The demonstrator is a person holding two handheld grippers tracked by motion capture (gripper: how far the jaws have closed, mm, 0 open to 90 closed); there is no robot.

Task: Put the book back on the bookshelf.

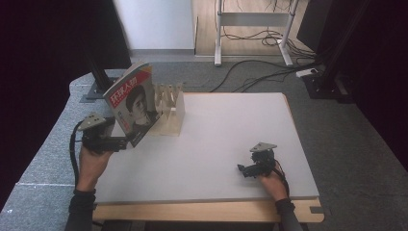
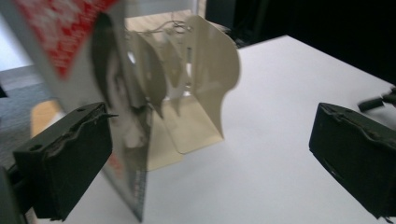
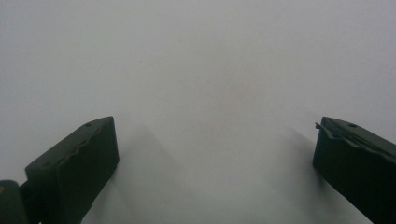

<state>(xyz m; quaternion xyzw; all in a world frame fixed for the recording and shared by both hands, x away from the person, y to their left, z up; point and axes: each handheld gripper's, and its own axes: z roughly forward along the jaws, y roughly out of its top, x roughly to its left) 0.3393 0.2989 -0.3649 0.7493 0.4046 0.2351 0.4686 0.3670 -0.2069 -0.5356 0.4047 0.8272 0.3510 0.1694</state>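
High view: magazine in the upper left of the frame, standing tilted against the left end of the cream file rack, lower corner just beside the left gripper. Right gripper at the lower right, resting on the white table, well apart from both.

Left gripper view: jaws spread to the full, nothing pressed between the pads. Magazine at the left of the frame, close by the left jaw, its bottom edge down on the table; rack behind it at the centre top. Contact with the jaw not clear.

Right gripper view: jaws wide apart, nothing between them, bare table ahead.

Judgement: magazine released at the rack but leaning outside, not yet upright in a slot; straightening or pushing in probably left
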